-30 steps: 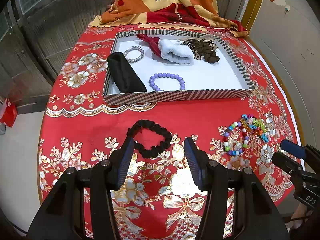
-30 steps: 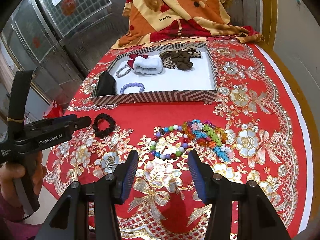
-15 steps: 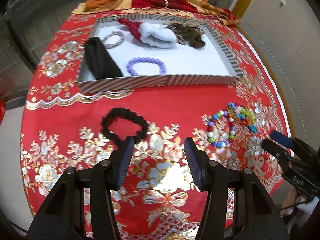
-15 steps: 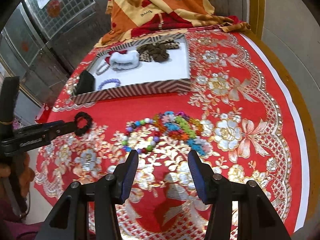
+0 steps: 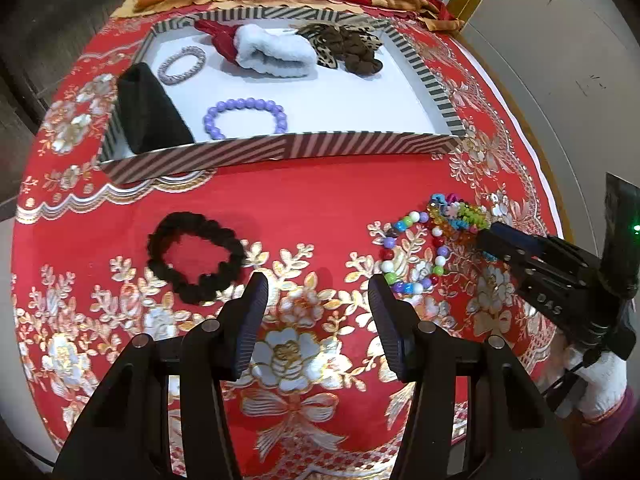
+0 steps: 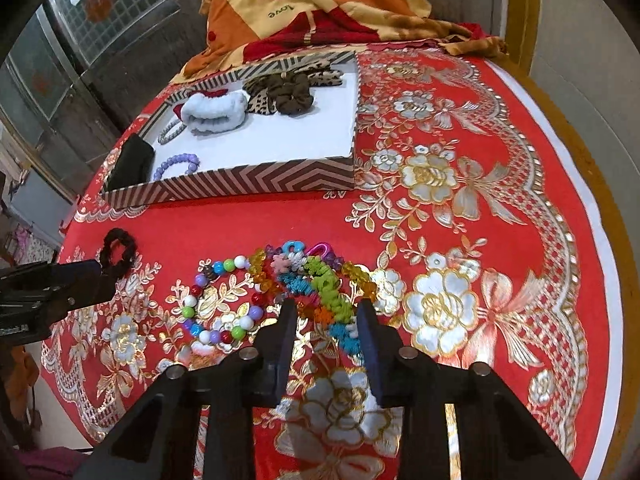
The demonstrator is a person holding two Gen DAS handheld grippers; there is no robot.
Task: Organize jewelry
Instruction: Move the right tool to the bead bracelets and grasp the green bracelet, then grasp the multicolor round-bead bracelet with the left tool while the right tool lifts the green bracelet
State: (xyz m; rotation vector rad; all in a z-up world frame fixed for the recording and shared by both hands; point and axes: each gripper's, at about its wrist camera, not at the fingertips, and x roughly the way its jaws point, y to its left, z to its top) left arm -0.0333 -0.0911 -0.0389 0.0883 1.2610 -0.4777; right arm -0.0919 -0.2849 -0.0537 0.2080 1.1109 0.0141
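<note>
Right gripper point(image 6: 326, 316) fingers have just been narrowing around the spiky multicolour plastic bead strand point(image 6: 320, 284) on the red gold-embroidered tabletop point(image 6: 460, 208) — pads not clearly pressing it. Left gripper point(image 5: 318, 300) fingers apart, empty, just beside the ruffled black fabric scrunchie point(image 5: 196, 256). Round glossy bead bracelet point(image 6: 218, 304) touches the strand; striped cardboard tray point(image 5: 280, 148) sits behind.

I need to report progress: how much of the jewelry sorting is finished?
Done: the purple bead bracelet, the silver bracelet and several fabric scrunchies lie in the striped tray. In hand: the right gripper, jaws just closing, straddles the multicoloured bead chain but has not lifted it. Left: that chain and the black scrunchie beside the open left gripper.
</note>
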